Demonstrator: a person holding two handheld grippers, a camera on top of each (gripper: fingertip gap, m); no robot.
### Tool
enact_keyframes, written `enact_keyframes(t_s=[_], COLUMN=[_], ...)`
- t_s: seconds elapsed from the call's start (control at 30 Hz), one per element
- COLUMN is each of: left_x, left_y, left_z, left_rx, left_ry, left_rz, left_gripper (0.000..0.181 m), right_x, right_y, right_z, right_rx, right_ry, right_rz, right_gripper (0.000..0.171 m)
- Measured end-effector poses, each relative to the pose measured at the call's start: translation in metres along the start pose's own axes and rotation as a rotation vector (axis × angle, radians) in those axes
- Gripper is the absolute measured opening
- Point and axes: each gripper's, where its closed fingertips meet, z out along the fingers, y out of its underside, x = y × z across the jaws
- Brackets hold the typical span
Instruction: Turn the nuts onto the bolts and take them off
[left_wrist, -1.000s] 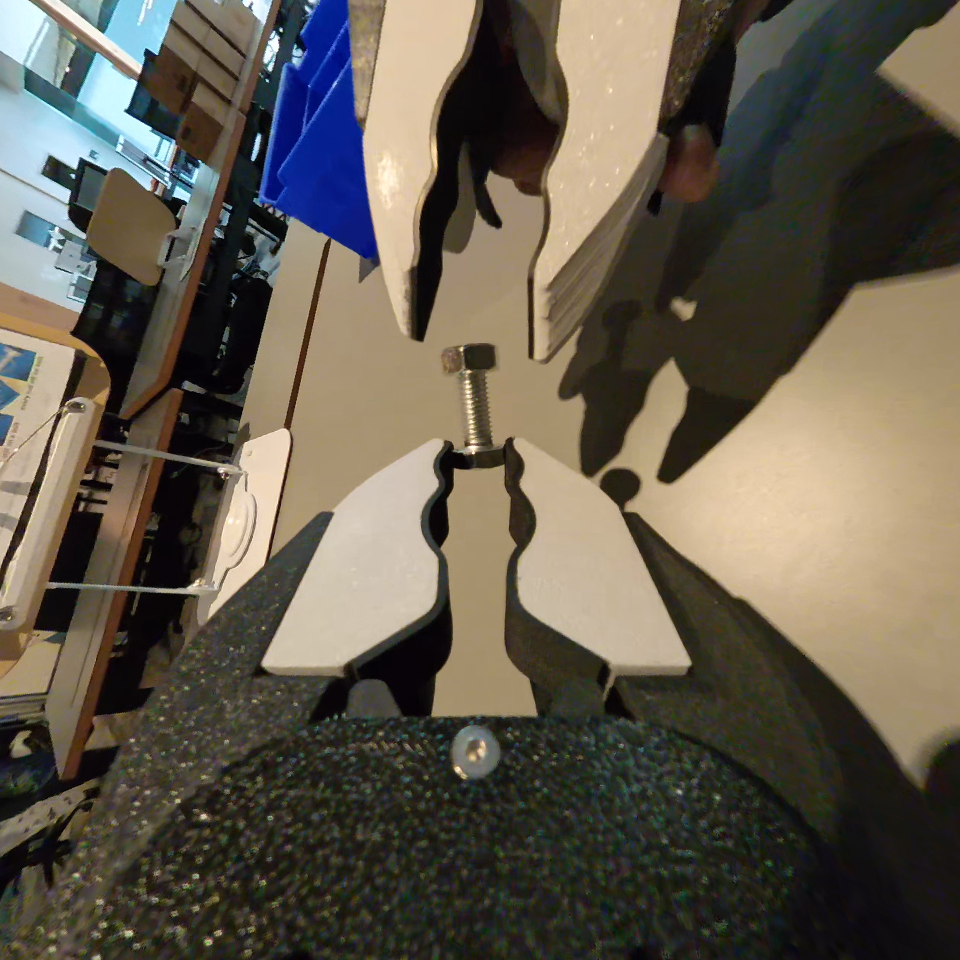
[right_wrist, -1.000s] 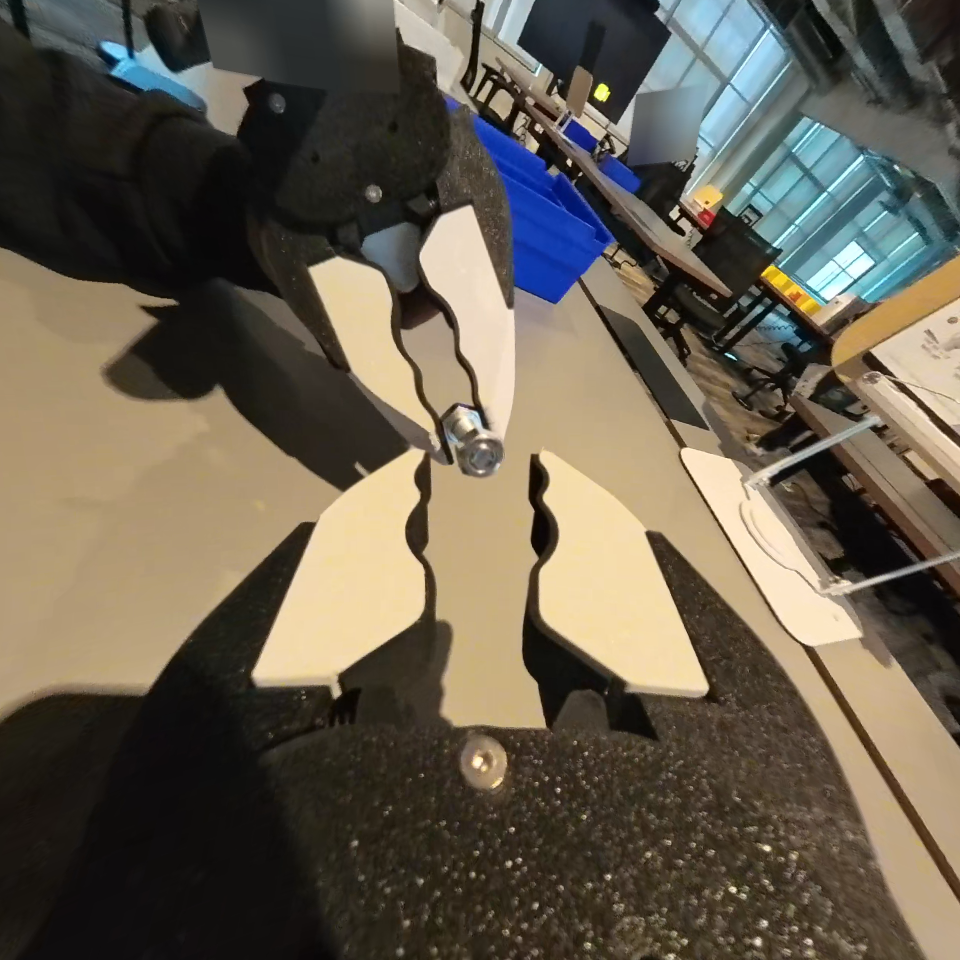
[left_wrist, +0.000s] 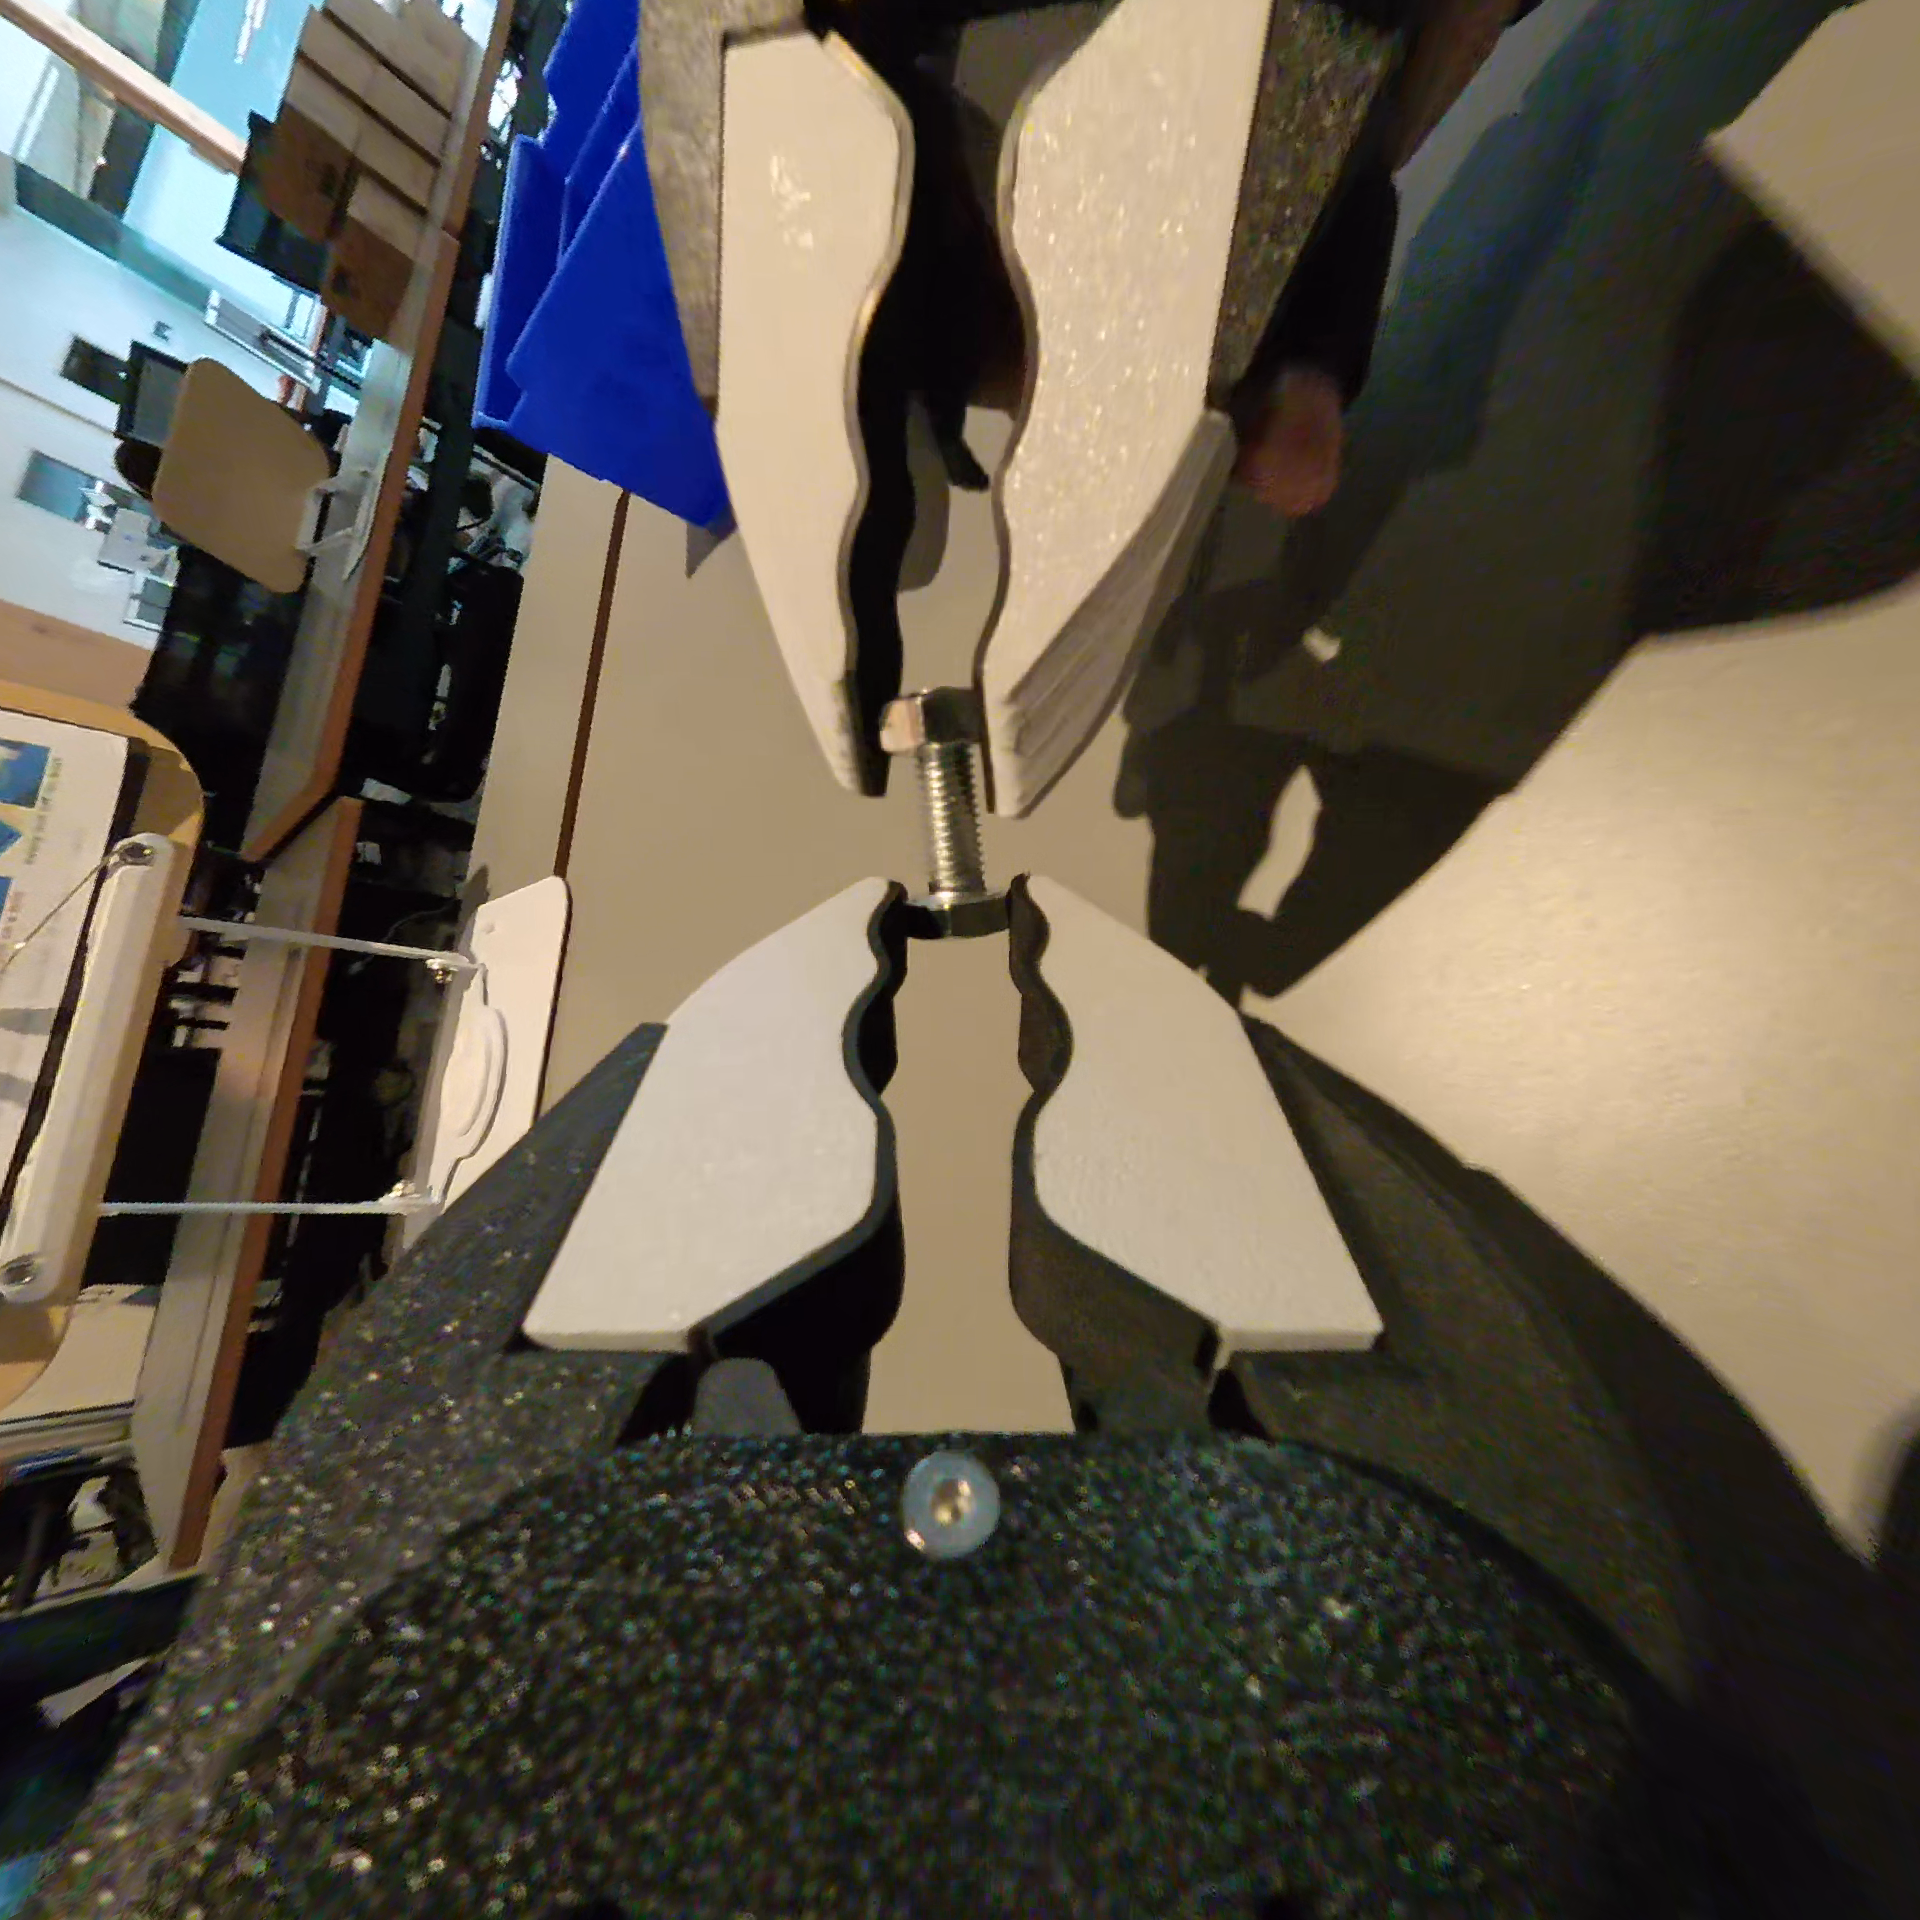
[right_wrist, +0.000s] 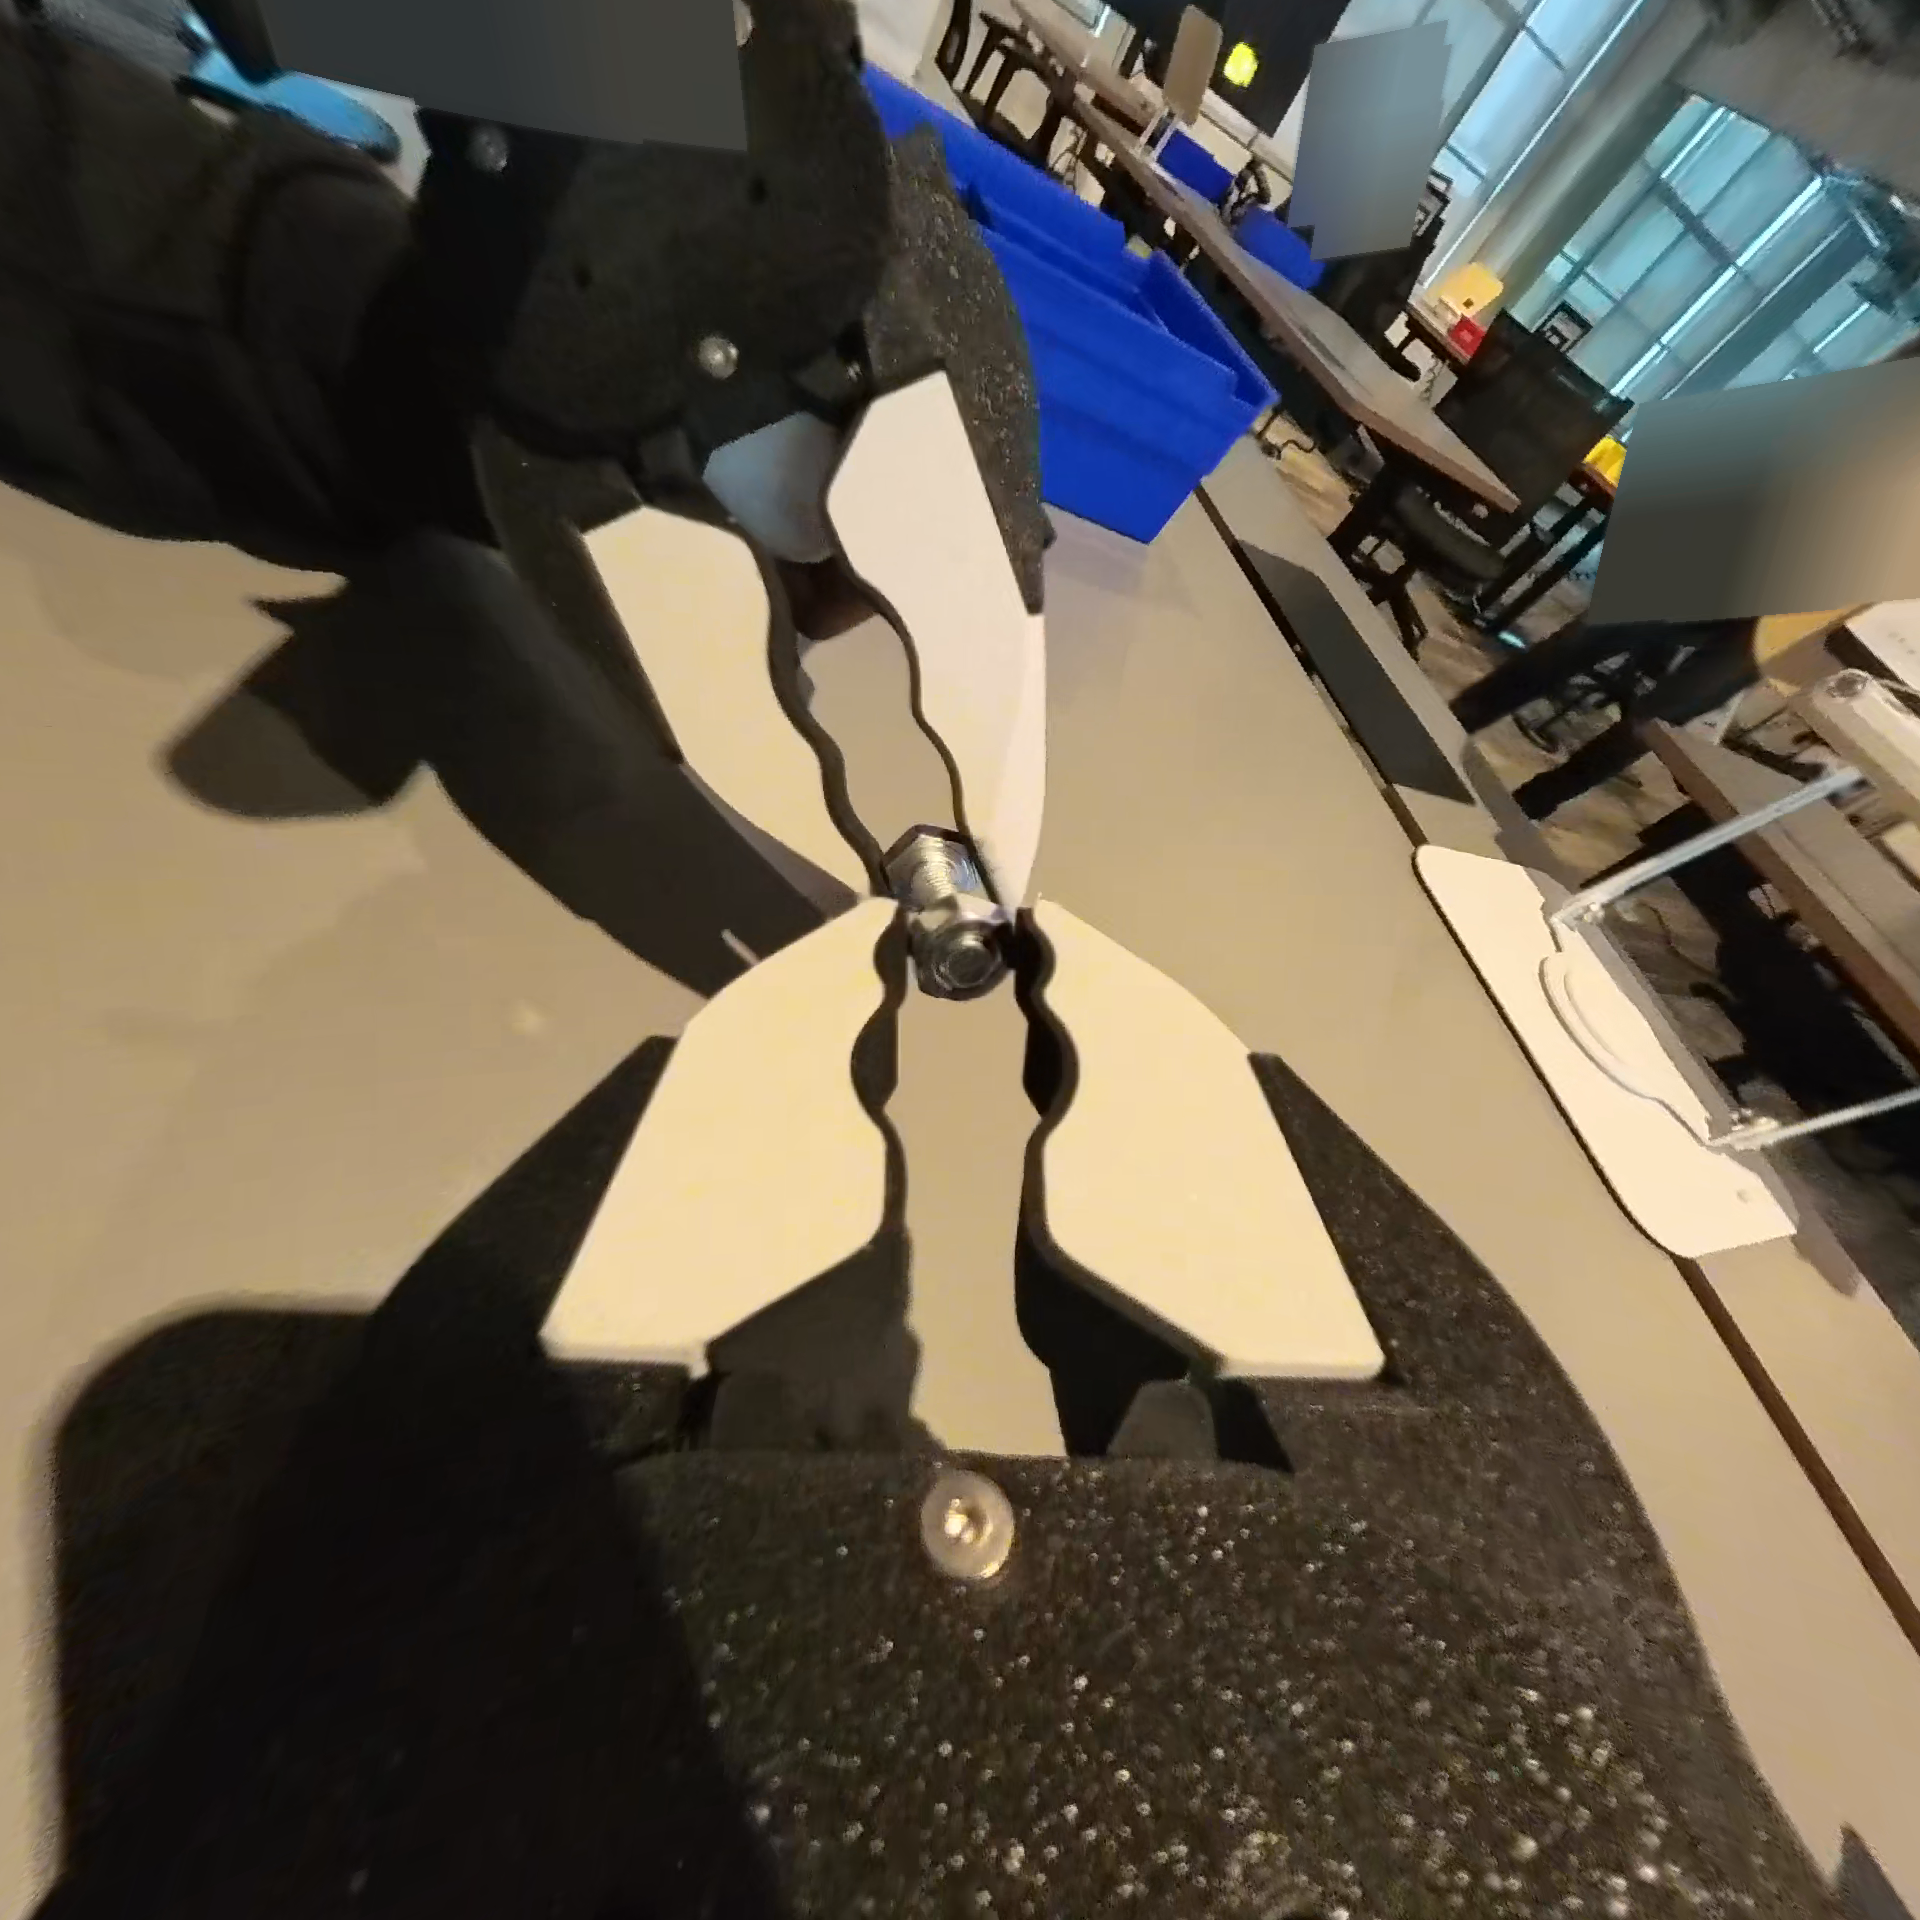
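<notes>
**Both grippers on one bolt, held in the air over the table**

My left gripper (left_wrist: 954, 902) has its white fingertips pinched on a hex nut (left_wrist: 956, 918) at the near end of a silver bolt (left_wrist: 954, 831). The threaded shank runs straight away from the left wrist camera, up to the hex head (left_wrist: 925, 717). My right gripper (left_wrist: 933, 758) comes in from the far side, and its two tips sit on either side of that head, touching it as far as I can tell, so it is clamped on the bolt's head end.

From the right wrist view I get the same thing the other way round: the right gripper (right_wrist: 961, 940) has closed its tips onto the hex head (right_wrist: 958, 958), which faces the camera end-on, and behind it the left gripper (right_wrist: 935, 878) points towards me with the nut (right_wrist: 923, 854) caught at its tips. The two pairs of fingertips almost meet, with only the short shank between them.

The bolt is clear of the grey table (right_wrist: 260, 987); dark shadows of both tools fall across it. Blue bins (right_wrist: 1101, 374) stand on the table beyond the left gripper. A white plate (right_wrist: 1590, 1060) with a clear stand lies at the table's right edge. A black-sleeved arm (right_wrist: 156, 312) carries the left tool.
</notes>
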Motion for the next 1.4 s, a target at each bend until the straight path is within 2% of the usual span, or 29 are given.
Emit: enact_keyframes(t_s=[0.1, 0.2, 0.3, 0.37, 0.43, 0.53, 0.7, 0.87, 0.9, 1.0, 1.13, 1.23, 1.3, 1.4], left_x=[-0.004, -0.012, -0.014, -0.015, -0.016, -0.013, -0.003, 0.009, 0.010, 0.006, -0.004, -0.007, -0.007, -0.007], left_y=[0.004, 0.007, 0.006, 0.002, 0.002, 0.002, 0.000, -0.002, -0.001, 0.002, 0.005, 0.005, 0.002, 0.000], left_z=[0.000, -0.001, -0.002, -0.003, -0.005, -0.006, -0.003, 0.000, 0.001, 0.001, -0.001, -0.001, -0.002, -0.004], left_rx=[-0.029, -0.092, -0.083, -0.036, -0.007, 0.020, 0.039, 0.042, 0.032, 0.011, -0.050, -0.063, -0.032, 0.014], left_ry=[-0.042, -0.124, -0.139, -0.114, -0.093, -0.046, 0.036, 0.096, 0.098, 0.060, -0.055, -0.081, -0.062, -0.022], left_rz=[0.034, 0.116, 0.105, 0.032, -0.022, -0.072, -0.095, -0.078, -0.069, -0.042, 0.069, 0.094, 0.047, -0.033], left_gripper=[0.019, 0.019, 0.019, 0.019, 0.019, 0.019, 0.019, 0.019, 0.019, 0.019, 0.019, 0.019, 0.019, 0.019], right_x=[0.002, 0.006, 0.007, 0.013, 0.021, 0.022, 0.007, -0.008, -0.006, -0.004, 0.000, -0.001, 0.001, 0.008], right_y=[0.002, 0.002, -0.006, -0.011, -0.012, -0.013, -0.014, 0.003, 0.005, 0.007, 0.005, -0.001, -0.007, -0.009], right_z=[0.003, 0.007, 0.005, -0.001, -0.007, -0.014, -0.011, 0.003, 0.004, 0.007, 0.011, 0.009, 0.004, -0.002], right_rx=[-0.019, 0.015, 0.145, 0.231, 0.241, 0.185, 0.091, -0.057, -0.076, -0.087, -0.015, 0.102, 0.171, 0.153], right_ry=[0.002, -0.040, -0.195, -0.246, -0.186, -0.083, -0.027, -0.006, 0.010, -0.002, -0.091, -0.260, -0.316, -0.231], right_rz=[0.100, 0.375, 0.700, 0.777, 0.682, 0.421, 0.102, -0.082, -0.082, 0.048, 0.481, 0.797, 0.831, 0.616], right_gripper=[0.019, 0.019, 0.019, 0.024, 0.035, 0.038, 0.035, 0.026, 0.020, 0.020, 0.020, 0.020, 0.024, 0.038])
